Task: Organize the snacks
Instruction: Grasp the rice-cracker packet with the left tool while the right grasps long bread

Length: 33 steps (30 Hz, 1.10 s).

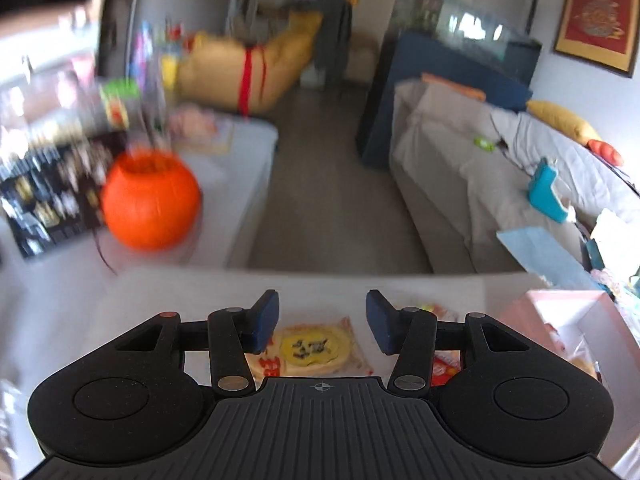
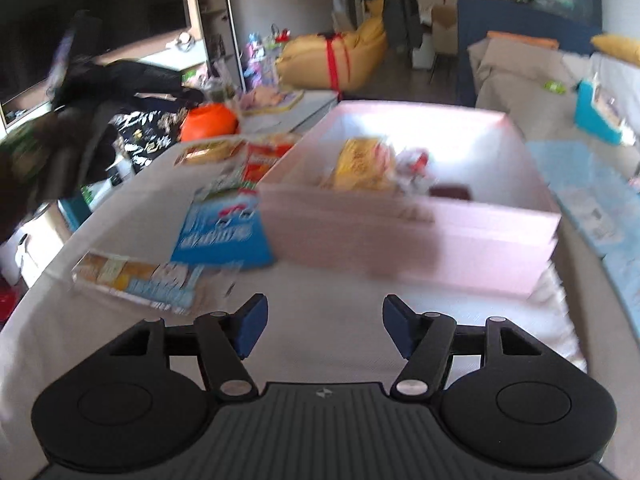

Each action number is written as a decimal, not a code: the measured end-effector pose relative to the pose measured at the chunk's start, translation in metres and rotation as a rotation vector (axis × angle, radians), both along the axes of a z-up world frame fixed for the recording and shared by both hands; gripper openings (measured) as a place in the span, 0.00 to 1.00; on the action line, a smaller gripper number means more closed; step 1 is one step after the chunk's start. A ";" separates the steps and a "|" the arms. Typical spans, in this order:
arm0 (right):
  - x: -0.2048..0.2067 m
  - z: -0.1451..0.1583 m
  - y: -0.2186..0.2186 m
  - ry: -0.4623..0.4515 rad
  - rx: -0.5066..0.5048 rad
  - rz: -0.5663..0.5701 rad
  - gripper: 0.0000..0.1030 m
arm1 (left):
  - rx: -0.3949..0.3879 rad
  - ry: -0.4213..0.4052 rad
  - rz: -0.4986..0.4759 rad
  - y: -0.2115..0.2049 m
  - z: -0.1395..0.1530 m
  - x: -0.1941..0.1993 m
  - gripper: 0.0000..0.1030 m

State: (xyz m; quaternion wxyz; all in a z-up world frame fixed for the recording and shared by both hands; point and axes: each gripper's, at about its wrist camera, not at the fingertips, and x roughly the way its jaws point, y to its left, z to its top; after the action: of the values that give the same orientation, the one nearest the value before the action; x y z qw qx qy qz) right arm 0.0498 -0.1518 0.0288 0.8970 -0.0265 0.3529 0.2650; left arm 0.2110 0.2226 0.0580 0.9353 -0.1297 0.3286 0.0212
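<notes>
My left gripper [image 1: 322,320] is open and empty, above a yellow snack packet [image 1: 316,350] on the white table. A red packet [image 1: 446,368] lies to its right, beside the pink box [image 1: 560,316]. My right gripper [image 2: 322,328] is open and empty over the table, in front of the pink box [image 2: 420,232]. The box holds a yellow packet [image 2: 362,164] and a red-white one [image 2: 416,166]. Left of the box lie a blue packet [image 2: 224,236], an orange-blue packet [image 2: 140,280], a red packet [image 2: 266,158] and a yellow one [image 2: 210,152].
An orange pumpkin bucket [image 1: 150,200] stands on a low table at the left, seen also in the right wrist view [image 2: 208,122]. A grey sofa [image 1: 500,172] is at the right. A light blue sheet [image 2: 600,208] lies right of the box. The other hand's gripper [image 2: 80,112] is at the far left.
</notes>
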 end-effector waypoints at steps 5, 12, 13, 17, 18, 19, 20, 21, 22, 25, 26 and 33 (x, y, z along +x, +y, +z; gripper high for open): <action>-0.014 0.007 0.000 0.008 -0.004 0.080 0.65 | 0.113 0.097 -0.083 0.011 -0.022 0.015 0.50; -0.021 0.021 0.055 -0.028 -0.059 0.325 0.66 | 0.163 0.115 -0.095 0.013 -0.022 0.023 0.51; -0.022 0.022 0.065 -0.043 -0.075 0.352 0.66 | 0.148 0.119 -0.100 0.012 -0.023 0.026 0.51; -0.023 0.024 0.105 -0.079 -0.145 0.435 0.66 | 0.056 0.137 -0.162 0.015 -0.029 0.020 0.50; -0.021 0.022 0.113 -0.079 -0.157 0.450 0.67 | 0.042 0.142 -0.183 0.013 -0.030 0.013 0.49; -0.020 0.020 0.121 -0.088 -0.169 0.463 0.68 | 0.038 0.153 -0.206 0.010 -0.031 0.005 0.48; -0.019 0.017 0.128 -0.101 -0.180 0.477 0.68 | 0.046 0.171 -0.233 0.006 -0.034 -0.004 0.42; -0.018 0.015 0.133 -0.107 -0.188 0.490 0.68 | 0.063 0.181 -0.260 0.000 -0.037 -0.015 0.42; -0.015 0.012 0.140 -0.097 -0.190 0.505 0.68 | 0.088 0.171 -0.279 -0.006 -0.039 -0.027 0.42; -0.014 0.004 0.152 -0.045 -0.174 0.534 0.68 | 0.120 0.161 -0.308 -0.021 -0.039 -0.061 0.42; -0.018 0.004 0.154 -0.047 -0.168 0.534 0.63 | 0.117 0.163 -0.305 -0.024 -0.039 -0.069 0.42; -0.034 0.011 0.114 0.039 -0.110 0.455 0.29 | 0.144 0.161 -0.229 -0.044 -0.038 -0.112 0.43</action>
State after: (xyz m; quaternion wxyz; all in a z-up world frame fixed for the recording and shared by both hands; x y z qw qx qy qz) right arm 0.0162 -0.0379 0.0397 0.8043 -0.1489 0.3692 0.4412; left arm 0.0992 0.1790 0.0202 0.9090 -0.0221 0.4130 -0.0516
